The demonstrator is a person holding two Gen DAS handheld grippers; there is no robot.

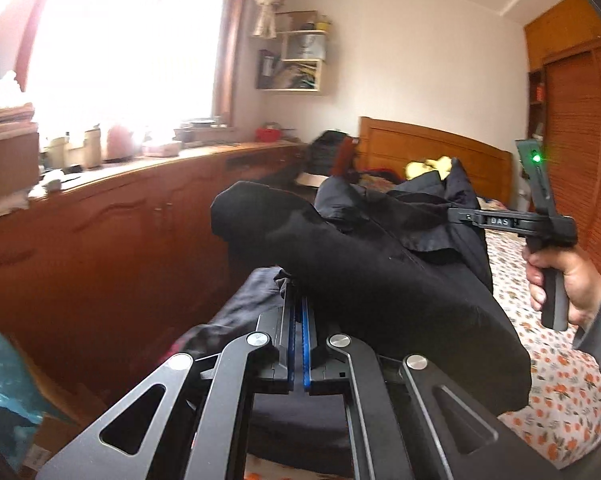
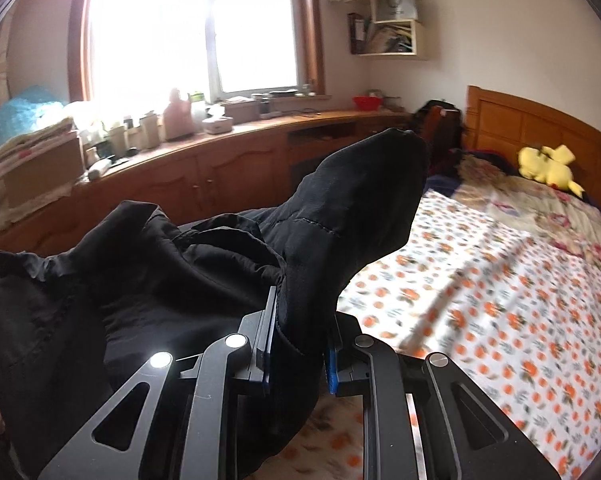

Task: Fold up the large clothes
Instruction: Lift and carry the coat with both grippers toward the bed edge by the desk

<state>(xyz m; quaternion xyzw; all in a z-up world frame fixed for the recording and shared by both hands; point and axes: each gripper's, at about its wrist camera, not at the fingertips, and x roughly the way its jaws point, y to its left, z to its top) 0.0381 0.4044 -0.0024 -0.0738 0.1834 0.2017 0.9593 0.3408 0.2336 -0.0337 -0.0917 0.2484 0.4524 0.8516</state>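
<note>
You clamped both the left gripper [image 1: 299,312] and right gripper [image 2: 300,320] on the black garment [image 1: 380,264], lifting it clear of the bed [image 2: 500,280] for folding.

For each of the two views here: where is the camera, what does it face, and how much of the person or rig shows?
Left wrist: sits on the left gripper, shut on the black garment, facing the cabinets and headboard; the right gripper and hand show.
Right wrist: sits on the right gripper, clamped on a thick fold, facing window and bed.
Shared: garment, window, wall shelf, yellow plush.
</note>
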